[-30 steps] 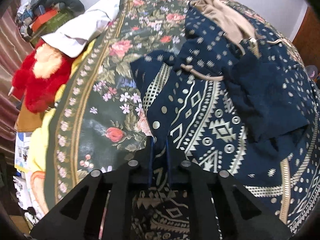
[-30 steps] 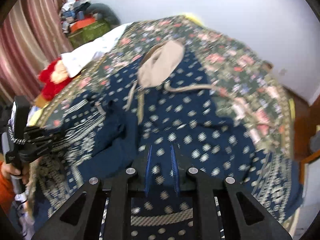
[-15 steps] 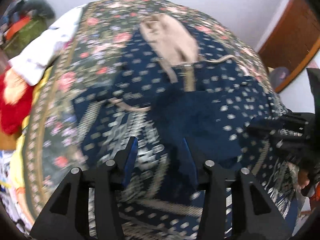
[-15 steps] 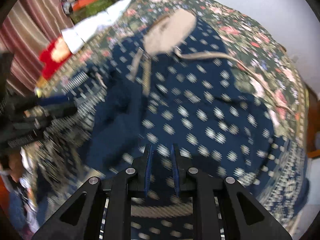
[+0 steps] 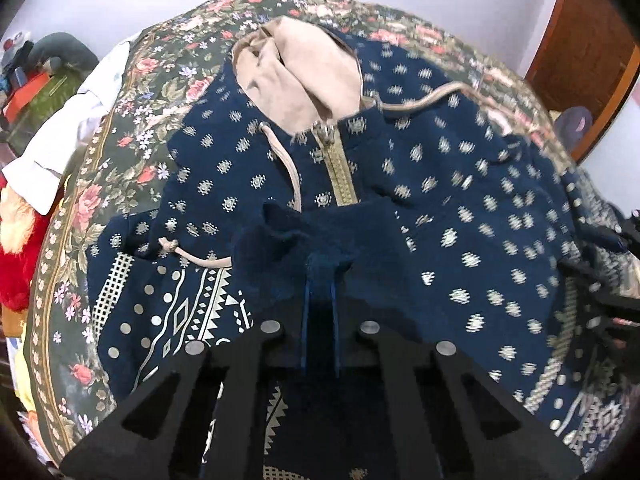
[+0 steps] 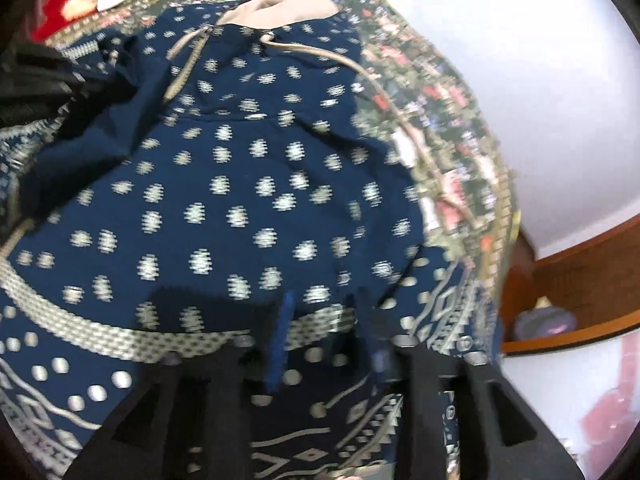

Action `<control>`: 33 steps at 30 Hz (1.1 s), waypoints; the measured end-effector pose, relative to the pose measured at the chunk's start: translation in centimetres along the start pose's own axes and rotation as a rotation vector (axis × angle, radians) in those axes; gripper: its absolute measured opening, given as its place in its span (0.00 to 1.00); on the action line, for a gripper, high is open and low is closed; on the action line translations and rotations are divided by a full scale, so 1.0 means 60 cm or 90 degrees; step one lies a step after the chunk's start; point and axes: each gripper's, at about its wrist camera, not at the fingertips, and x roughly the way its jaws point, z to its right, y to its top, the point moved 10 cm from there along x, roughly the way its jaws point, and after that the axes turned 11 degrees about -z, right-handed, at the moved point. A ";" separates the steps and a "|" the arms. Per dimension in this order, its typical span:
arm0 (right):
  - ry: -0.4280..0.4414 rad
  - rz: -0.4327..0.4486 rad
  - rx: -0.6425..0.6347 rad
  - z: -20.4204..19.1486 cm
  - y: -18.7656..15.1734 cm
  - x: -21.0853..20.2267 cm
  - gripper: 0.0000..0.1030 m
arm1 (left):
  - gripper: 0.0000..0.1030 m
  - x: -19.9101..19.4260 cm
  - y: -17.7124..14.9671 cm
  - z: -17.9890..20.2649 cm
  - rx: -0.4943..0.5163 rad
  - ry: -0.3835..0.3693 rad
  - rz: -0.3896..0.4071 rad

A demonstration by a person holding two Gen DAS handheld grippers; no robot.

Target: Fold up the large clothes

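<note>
Your left gripper has snapped shut again on the plain navy flap at the hoodie's middle, after opening briefly and sliding across from the patterned side. Your right gripper has dropped toward the hem band and its jaws are opening, cloth between them but no longer pinched. So that side looks laid, and the flap is next. The hoodie lies spread on the bedspread; the drawstring trails loose, and a red toy sits clear.
</note>
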 end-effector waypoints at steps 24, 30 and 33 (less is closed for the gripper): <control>0.295 0.007 0.331 0.229 -0.180 -0.036 0.92 | 0.06 -0.119 0.073 0.343 0.113 -0.209 0.011; 0.346 -0.033 0.392 0.250 -0.246 -0.002 0.92 | 0.06 -0.038 0.026 0.409 0.132 -0.203 -0.067; 0.380 -0.045 0.421 0.258 -0.264 0.013 0.92 | 0.07 -0.018 0.006 0.424 0.149 -0.176 -0.088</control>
